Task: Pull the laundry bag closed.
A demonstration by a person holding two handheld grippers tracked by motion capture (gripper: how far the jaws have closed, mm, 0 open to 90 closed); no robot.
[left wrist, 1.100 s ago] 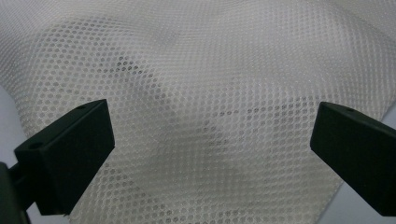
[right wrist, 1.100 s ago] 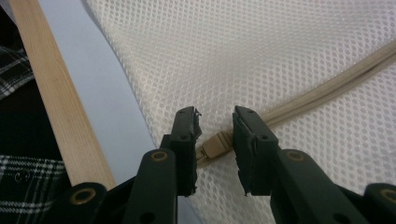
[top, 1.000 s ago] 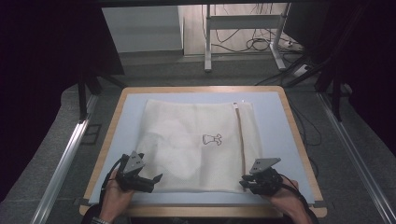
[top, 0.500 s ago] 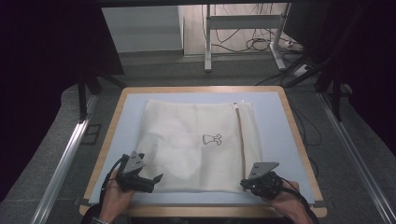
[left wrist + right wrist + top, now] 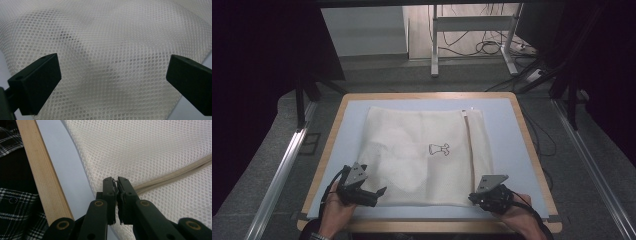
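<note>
A cream mesh laundry bag [image 5: 427, 155] lies flat on the pale blue tabletop [image 5: 512, 130], with a small black dress print [image 5: 438, 149] at its middle and a zipper [image 5: 470, 150] along its right side. My left gripper [image 5: 374, 194] is at the bag's near left corner. Its jaws stand wide open just over the mesh [image 5: 112, 50], with nothing between them. My right gripper [image 5: 474, 196] is at the near right corner. In the right gripper view its jaws [image 5: 115, 181] are pressed together on the bag's edge where the zipper [image 5: 175, 173] ends.
A wooden rim [image 5: 42, 170] borders the table close to the bag's near edge, with a checked sleeve [image 5: 15, 195] beyond it. Bare blue surface runs around the bag on all sides. Metal rails [image 5: 282, 170] flank the table.
My right gripper has slid slightly toward the table's near edge. The left gripper has stayed in place, open.
</note>
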